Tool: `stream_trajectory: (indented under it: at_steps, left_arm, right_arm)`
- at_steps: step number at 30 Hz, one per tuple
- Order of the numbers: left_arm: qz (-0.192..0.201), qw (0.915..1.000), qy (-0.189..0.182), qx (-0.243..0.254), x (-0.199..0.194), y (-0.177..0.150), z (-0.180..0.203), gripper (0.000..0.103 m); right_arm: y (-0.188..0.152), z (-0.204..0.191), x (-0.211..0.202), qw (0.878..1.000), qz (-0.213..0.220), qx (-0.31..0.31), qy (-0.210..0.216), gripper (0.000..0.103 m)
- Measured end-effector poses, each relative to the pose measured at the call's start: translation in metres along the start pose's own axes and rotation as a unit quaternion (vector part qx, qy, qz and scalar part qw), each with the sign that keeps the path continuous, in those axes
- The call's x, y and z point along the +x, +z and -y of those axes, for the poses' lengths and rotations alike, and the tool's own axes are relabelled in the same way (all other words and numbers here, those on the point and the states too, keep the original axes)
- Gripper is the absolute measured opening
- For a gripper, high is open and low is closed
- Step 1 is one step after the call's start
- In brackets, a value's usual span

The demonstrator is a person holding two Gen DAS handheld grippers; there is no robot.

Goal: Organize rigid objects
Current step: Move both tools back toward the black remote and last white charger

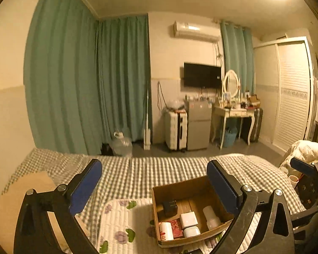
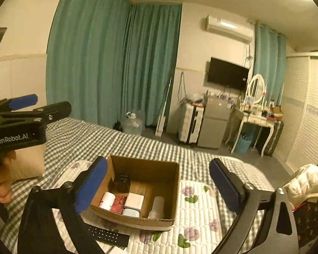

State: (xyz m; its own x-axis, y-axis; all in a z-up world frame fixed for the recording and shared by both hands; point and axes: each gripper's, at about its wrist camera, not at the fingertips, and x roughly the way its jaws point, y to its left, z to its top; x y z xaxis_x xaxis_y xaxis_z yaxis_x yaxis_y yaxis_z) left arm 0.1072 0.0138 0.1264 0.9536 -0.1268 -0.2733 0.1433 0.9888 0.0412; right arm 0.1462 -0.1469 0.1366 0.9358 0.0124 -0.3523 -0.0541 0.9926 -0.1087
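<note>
An open cardboard box sits on a quilted floral mat on the bed. Inside lie a black cube, a white cup with red print, a red packet, two white boxes and a white bottle. My left gripper is open and empty, held above and left of the box. My right gripper is open and empty, above the box. A black remote lies on the mat in front of the box.
The bed has a grey checked sheet. A beige pillow lies at the left. A white jacket lies at the right bed edge. Beyond the bed stand a water jug, suitcase, small fridge and dressing table.
</note>
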Motion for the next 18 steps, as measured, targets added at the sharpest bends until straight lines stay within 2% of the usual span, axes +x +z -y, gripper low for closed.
stream_trajectory:
  at_steps: [6, 13, 16, 18]
  left_arm:
    - [0.033, 0.9994, 0.003, -0.007, -0.037, 0.003, -0.004, 0.103]
    - [0.019, 0.9993, 0.020, -0.024, -0.042, -0.010, -0.014, 0.103]
    - [0.007, 0.9994, 0.008, -0.032, -0.036, -0.020, -0.019, 0.103]
    - [0.004, 0.9991, 0.024, -0.036, -0.032, -0.028, -0.021, 0.103]
  right_arm:
    - [0.008, -0.001, -0.044, 0.999, 0.027, 0.010, -0.014, 0.103]
    - [-0.001, -0.005, -0.073, 0.999, 0.032, 0.005, -0.032, 0.103]
    - [-0.009, -0.008, -0.077, 0.999, 0.033, 0.008, -0.035, 0.103]
    - [-0.015, -0.010, -0.075, 0.999, 0.027, 0.017, -0.030, 0.103]
